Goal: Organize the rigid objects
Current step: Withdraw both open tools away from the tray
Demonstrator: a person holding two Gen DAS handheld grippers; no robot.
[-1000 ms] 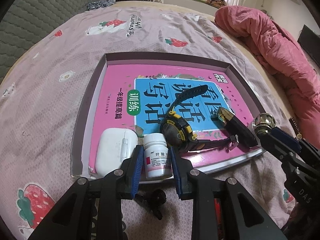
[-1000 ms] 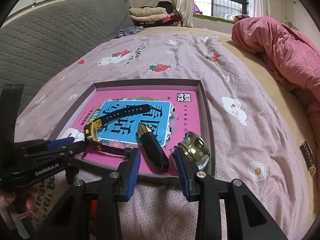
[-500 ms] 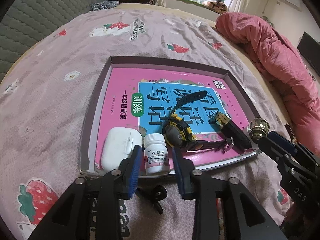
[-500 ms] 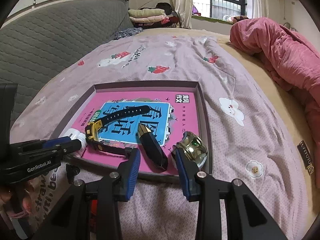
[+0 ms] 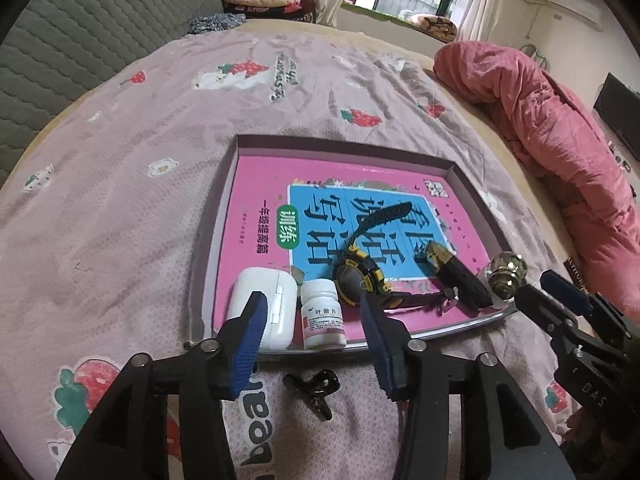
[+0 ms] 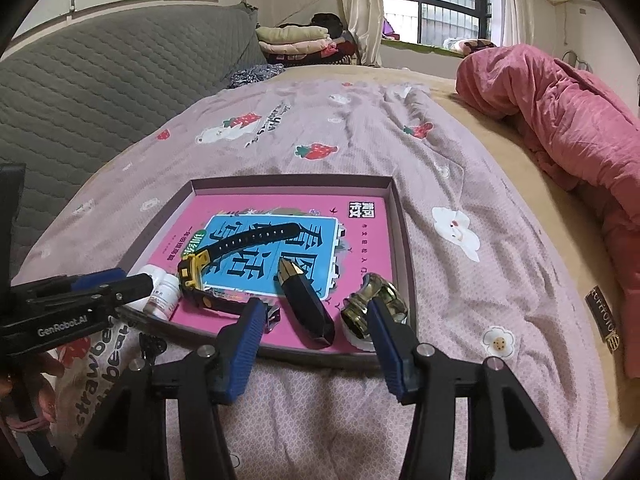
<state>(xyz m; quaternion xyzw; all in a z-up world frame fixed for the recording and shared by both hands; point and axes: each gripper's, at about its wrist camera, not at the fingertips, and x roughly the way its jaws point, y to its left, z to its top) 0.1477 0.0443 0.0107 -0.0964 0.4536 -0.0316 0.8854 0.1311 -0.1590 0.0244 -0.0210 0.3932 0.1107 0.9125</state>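
the shallow box (image 5: 224,184) on the bed holds, left to right: a white earbud case (image 5: 276,300), smooth and slippery, best taken across its flat sides; a small pill bottle (image 5: 322,316), light and stiff, upright, easily tipped, so grip mid-body; a watch (image 5: 358,276) with a floppy strap; a black lipstick (image 5: 460,276); a brass knob (image 6: 374,300), probably heavy. the left gripper (image 5: 316,336) is opening, pads clear of the bottle. the right gripper (image 6: 316,332) is opening, knob free.
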